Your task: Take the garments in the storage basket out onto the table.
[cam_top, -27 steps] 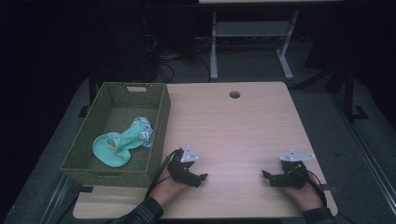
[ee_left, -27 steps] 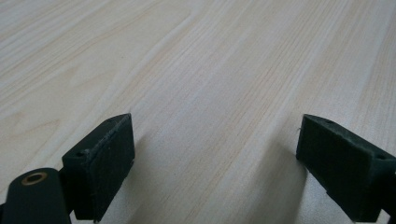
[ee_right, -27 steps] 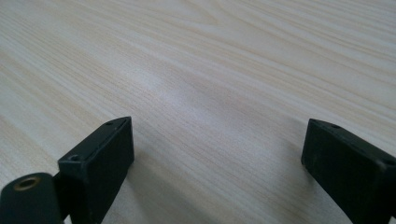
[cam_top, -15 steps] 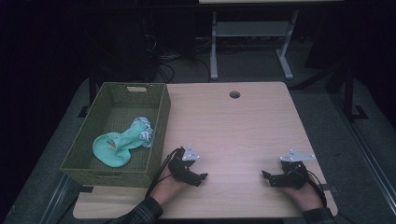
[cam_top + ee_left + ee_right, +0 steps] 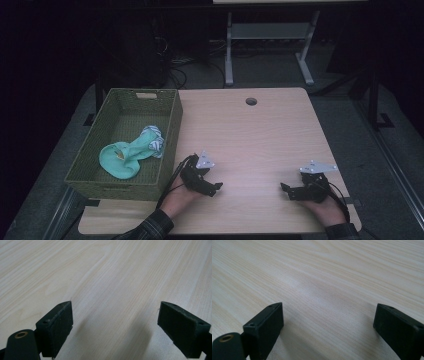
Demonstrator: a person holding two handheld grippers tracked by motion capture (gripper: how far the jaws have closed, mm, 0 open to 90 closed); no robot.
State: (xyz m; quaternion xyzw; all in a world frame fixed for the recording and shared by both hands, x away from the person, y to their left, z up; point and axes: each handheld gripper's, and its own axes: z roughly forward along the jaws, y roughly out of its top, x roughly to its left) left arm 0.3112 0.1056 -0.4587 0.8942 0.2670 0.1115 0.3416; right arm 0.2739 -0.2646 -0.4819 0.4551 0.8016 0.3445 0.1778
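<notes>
Grippers are lying low on the pale wooden table (image 5: 250, 135) in the high view: the left gripper (image 5: 216, 187) near the woven green basket (image 5: 172, 125), the right gripper (image 5: 286, 190) well apart toward the other edge, each cradled in a hand. A soft mint-green cloth (image 5: 131, 152) is sitting crumpled inside the basket.

In the left gripper view, blocky black jaws are standing wide, nothing between them, over fine straight grain.

In the right gripper view, matching matte jaws are gaping just as wide above bare wood.
</notes>
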